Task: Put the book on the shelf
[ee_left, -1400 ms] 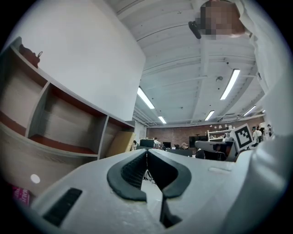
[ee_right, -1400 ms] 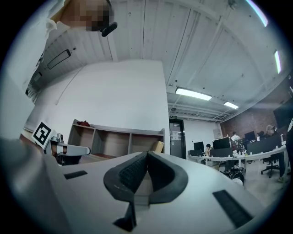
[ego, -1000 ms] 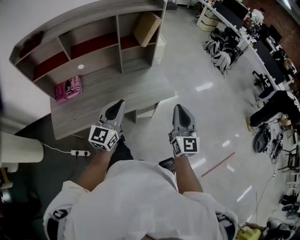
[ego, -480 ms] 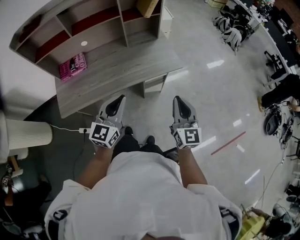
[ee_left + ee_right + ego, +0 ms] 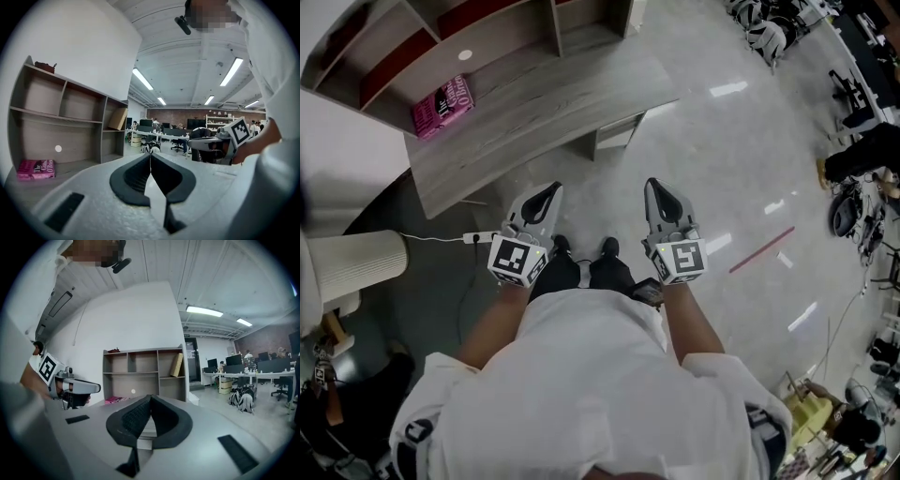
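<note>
left gripper: jaws together, empty | right gripper: jaws together, empty

we count one pink book, one shelf, one desk, one power strip, one cardboard box, and two grippers: the left gripper and the right gripper.

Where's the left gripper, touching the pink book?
Apart. Head view: the left gripper hangs over the floor, the pink book lies on the desk.
</note>
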A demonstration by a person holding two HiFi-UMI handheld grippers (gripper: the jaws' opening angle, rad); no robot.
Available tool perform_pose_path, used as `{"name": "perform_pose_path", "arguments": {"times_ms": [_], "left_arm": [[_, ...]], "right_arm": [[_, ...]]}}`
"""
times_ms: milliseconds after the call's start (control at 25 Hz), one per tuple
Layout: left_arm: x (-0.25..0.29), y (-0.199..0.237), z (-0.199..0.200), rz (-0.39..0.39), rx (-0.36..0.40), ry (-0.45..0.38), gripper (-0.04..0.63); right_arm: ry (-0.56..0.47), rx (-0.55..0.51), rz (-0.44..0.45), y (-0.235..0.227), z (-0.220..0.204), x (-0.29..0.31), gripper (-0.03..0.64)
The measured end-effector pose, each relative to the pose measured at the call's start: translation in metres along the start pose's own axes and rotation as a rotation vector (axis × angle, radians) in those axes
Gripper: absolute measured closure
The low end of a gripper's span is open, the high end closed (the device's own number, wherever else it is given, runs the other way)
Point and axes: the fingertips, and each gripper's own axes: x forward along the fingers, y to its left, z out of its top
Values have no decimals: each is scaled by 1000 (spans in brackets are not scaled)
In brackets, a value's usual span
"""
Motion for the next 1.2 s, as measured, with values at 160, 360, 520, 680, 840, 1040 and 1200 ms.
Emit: {"name": "perform_pose_path", "arguments": {"times_ms": [160, 360, 520, 680, 840, 1040, 1200], "left_arm": [[-15, 19, 1, -11, 15, -11, 578], [-26, 44, 12, 29, 5, -55, 578], [-36, 60, 21, 62, -4, -90, 578], [-40, 76, 20, 89, -32, -99, 578], [-38, 81, 18, 104, -49, -105, 578], [-28, 80, 17, 99, -63, -101, 580], [-21, 79, 9, 85, -81, -86, 581]], "right_arm": [[-10, 25, -44, 12, 6, 4, 601], [-16, -5, -51, 22, 11, 3, 602], [-27, -16, -56, 26, 14, 3, 603], [-32, -34, -63, 20, 17, 5, 601], [-26, -39, -66, 11, 16, 5, 603], [-22, -47, -66, 5, 15, 6, 603], [-15, -54, -55, 3, 15, 10, 603]]}}
